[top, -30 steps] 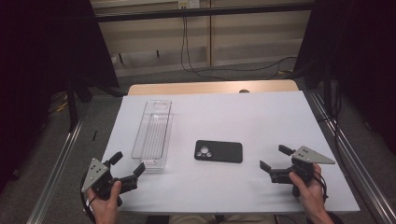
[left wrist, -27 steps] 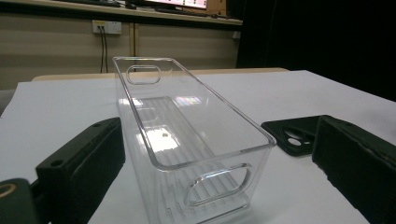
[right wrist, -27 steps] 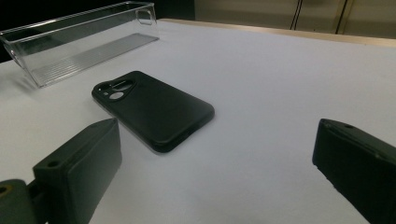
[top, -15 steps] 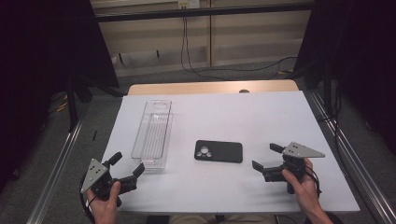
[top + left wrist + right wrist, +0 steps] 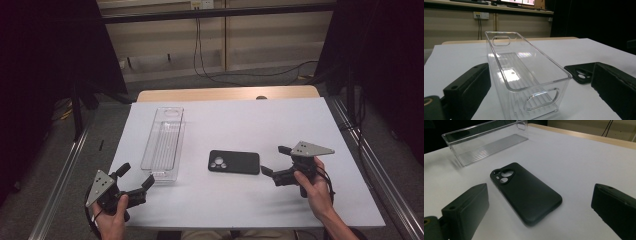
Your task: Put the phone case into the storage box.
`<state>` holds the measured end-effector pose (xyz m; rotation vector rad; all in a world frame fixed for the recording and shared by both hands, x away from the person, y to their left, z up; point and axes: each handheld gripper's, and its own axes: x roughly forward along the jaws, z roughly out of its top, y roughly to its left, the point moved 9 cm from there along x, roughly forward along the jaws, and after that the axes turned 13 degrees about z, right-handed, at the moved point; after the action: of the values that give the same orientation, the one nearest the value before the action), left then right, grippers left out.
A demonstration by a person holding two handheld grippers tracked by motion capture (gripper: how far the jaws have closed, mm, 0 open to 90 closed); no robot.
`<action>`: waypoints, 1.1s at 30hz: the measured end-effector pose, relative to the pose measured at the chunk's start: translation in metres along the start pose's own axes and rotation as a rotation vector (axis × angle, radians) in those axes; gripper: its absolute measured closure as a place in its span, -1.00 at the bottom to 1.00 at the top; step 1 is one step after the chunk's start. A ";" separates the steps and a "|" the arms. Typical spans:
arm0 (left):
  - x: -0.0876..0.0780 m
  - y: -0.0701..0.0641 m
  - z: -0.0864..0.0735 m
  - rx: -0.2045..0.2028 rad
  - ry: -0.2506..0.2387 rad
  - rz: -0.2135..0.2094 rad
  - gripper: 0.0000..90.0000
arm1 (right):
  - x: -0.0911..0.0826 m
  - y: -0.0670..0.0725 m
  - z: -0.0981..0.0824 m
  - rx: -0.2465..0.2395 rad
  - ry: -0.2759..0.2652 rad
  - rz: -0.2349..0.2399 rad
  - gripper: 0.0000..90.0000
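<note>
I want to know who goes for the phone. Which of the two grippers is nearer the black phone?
The right gripper: its open jaws face the black phone lying camera-side up, while the left gripper sits by the clear plastic bin.

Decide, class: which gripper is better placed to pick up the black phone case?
Right. The right gripper points open jaws at the phone case, close beside it. The left gripper faces the clear bin instead.

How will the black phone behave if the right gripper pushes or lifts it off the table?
The phone lies flat and thin, so it would probably slide, not tip or roll. Its matte back may grip fairly well. The right gripper, jaws open, likely has little edge to catch.
</note>
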<state>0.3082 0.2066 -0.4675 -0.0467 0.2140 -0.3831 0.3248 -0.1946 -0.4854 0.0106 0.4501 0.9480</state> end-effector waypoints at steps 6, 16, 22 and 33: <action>0.000 0.000 -0.001 0.005 0.004 -0.002 -0.94 | 0.015 0.001 0.003 0.011 0.052 0.047 -0.98; 0.000 0.002 -0.001 0.007 0.009 0.004 -0.94 | 0.037 0.001 0.005 0.021 0.172 0.109 -0.96; 0.000 0.004 -0.001 0.014 0.014 -0.009 -0.94 | 0.051 0.002 0.009 0.041 0.257 0.176 -0.94; 0.000 0.004 -0.001 0.018 0.015 0.002 -0.94 | 0.076 0.002 0.011 0.020 0.357 0.217 -0.94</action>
<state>0.3091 0.2101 -0.4691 -0.0256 0.2256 -0.3832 0.3654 -0.1317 -0.5029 -0.0949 0.7997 1.1646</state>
